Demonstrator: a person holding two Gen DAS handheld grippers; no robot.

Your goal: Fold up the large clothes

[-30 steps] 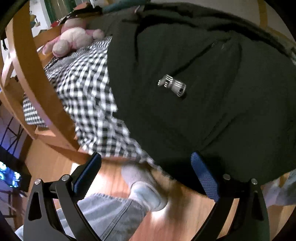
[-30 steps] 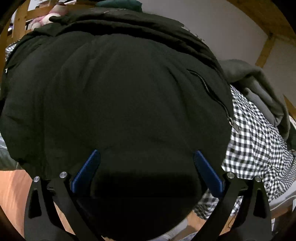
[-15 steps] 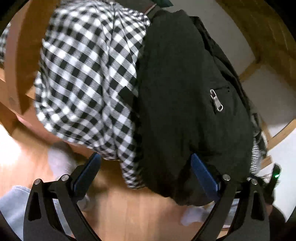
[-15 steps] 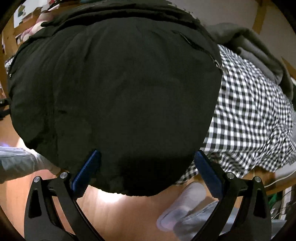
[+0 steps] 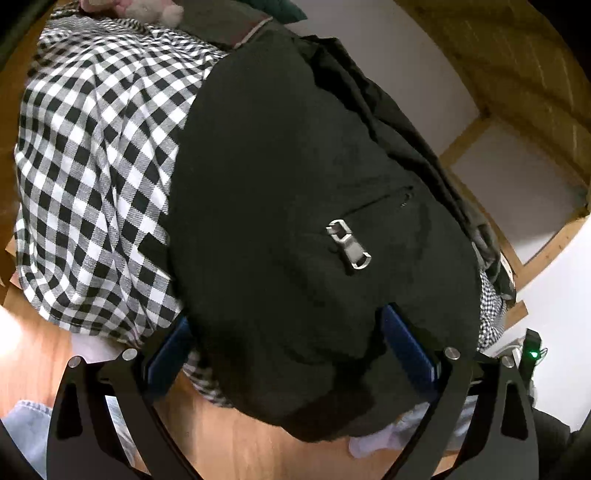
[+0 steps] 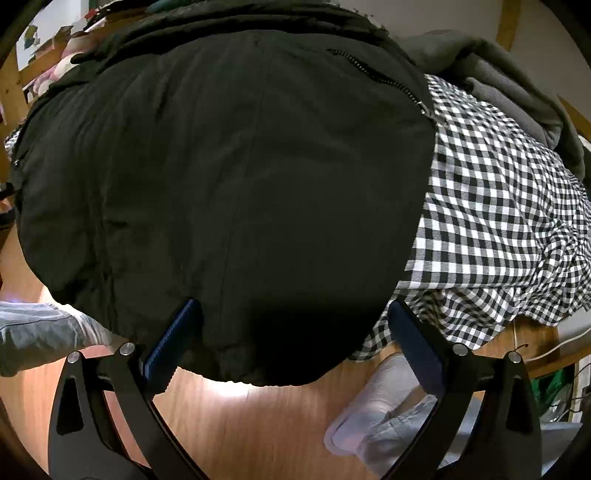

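Left gripper point(image 5: 284, 350) and right gripper point(image 6: 291, 343): both spread wide, jaws straddling the black jacket's point(image 6: 229, 177) hem, gripping nothing. Jacket lies on the checkered bedspread point(image 5: 96, 177), hem overhanging the wood floor point(image 6: 240, 424). Risk: closing now may pinch bedspread along with hem; slick fabric may slip.

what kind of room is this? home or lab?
Likely a home bedroom. A black jacket lies on a checked bedcover over a wooden bed frame, with a plush toy at the far end and a wood floor below.
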